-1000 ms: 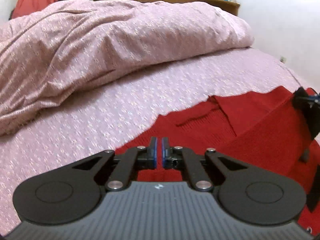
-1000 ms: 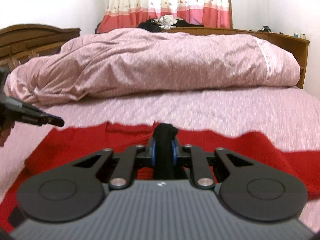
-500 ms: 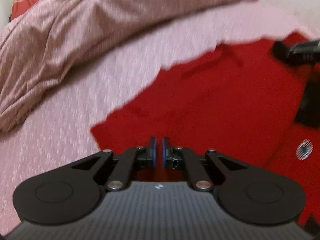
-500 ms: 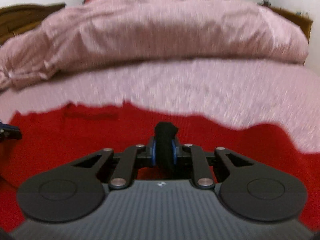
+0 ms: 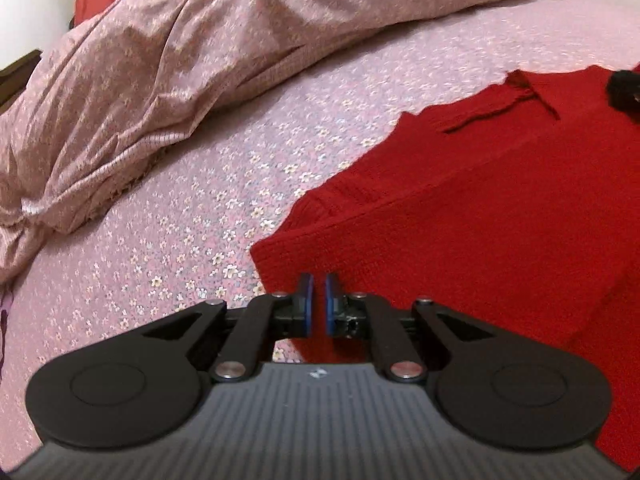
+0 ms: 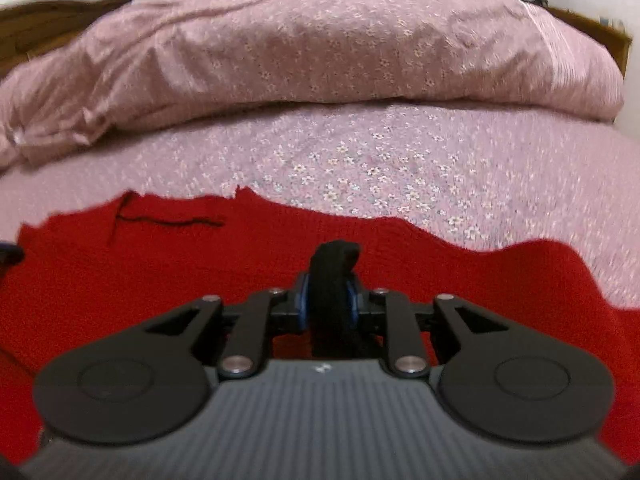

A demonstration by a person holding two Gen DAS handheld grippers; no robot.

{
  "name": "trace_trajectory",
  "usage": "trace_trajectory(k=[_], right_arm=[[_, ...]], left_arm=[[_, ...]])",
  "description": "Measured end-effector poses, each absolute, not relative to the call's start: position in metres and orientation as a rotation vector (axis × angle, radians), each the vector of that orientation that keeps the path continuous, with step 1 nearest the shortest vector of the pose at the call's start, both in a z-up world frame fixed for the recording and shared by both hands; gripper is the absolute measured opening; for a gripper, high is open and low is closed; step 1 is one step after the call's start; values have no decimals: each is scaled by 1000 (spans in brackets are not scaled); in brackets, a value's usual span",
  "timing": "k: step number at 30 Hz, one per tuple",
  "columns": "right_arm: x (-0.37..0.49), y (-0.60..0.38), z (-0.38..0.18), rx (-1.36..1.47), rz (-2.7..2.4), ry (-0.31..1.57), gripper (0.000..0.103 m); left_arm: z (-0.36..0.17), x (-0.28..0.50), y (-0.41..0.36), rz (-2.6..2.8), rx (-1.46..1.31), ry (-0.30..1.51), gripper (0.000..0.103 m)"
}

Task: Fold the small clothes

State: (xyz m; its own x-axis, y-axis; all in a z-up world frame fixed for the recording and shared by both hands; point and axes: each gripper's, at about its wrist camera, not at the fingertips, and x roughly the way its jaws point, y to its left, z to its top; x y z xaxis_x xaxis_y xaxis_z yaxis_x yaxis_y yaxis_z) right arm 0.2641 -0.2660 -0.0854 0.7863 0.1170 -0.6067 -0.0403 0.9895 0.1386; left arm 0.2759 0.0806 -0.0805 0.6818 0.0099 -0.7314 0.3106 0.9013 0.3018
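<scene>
A red knit garment (image 5: pixel 480 208) lies spread on the pink floral bed sheet (image 5: pixel 180 240). Its near left corner sits just ahead of my left gripper (image 5: pixel 318 304). That gripper is shut and low over the corner. Red shows in the thin slit between its pads, and I cannot tell whether any cloth is pinched. In the right wrist view the garment (image 6: pixel 160 280) fills the foreground. My right gripper (image 6: pixel 328 300) has a strip of black cloth (image 6: pixel 334 264) between its pads. Its jaws are opening, and the strip still touches both pads.
A bunched pink floral duvet (image 6: pixel 320 48) is heaped across the far side of the bed, and it also fills the upper left of the left wrist view (image 5: pixel 180 60). A wooden headboard (image 6: pixel 60 20) stands at the far left. Red curtains hang behind.
Both grippers have sunk and tipped down toward the red garment, which now fills more of each view. The right jaws stand slightly wider around the black cloth. The left stays shut.
</scene>
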Motion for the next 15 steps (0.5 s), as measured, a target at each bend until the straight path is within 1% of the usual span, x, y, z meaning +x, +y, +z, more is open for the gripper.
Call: trace_trajectory(k=[3,6,10,15], right_arm=[[257,-279,-79,237,89,660,25],[241,-289,-67,275,70,625,31],[220,-289,-51,264,77,588,32],[200,-273,-49,222,149,590,32]], left_arm=[[-70,270,85,-176,354,820,8],[-53,260,93,-185,225,808,8],[-36,240,91,-214,104,761,8],[-45,224,72,-258,54,775,8]])
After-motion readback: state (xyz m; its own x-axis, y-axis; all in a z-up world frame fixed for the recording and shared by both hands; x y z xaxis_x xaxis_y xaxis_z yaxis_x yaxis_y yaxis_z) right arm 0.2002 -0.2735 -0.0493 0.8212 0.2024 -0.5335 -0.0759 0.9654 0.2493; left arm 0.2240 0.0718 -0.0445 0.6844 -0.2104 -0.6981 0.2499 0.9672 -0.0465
